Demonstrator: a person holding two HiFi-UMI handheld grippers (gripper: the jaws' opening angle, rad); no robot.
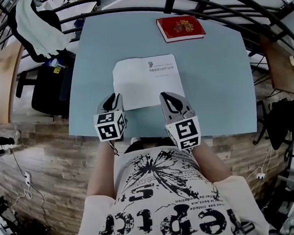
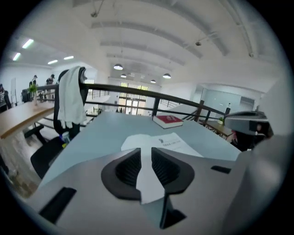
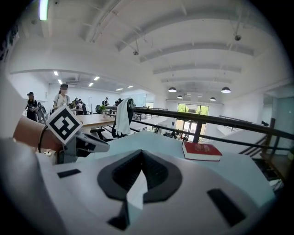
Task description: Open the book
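Note:
A closed red book (image 1: 181, 27) lies at the far right of the blue-grey table (image 1: 220, 84), well beyond both grippers; it also shows as the red book (image 2: 168, 121) in the left gripper view and the red book (image 3: 202, 151) in the right one. A white printed sheet (image 1: 145, 79) lies flat in the middle of the table. My left gripper (image 1: 114, 98) hovers at the sheet's near left corner, its jaws a narrow gap apart with nothing between them (image 2: 146, 152). My right gripper (image 1: 170, 99) hangs over the near right corner, its tips touching and empty (image 3: 141, 153).
A black chair draped with a white garment (image 1: 37, 26) stands off the table's far left corner. A dark curved railing (image 1: 219, 4) runs behind the table. The table's near edge is just under the grippers, with wood-look floor below.

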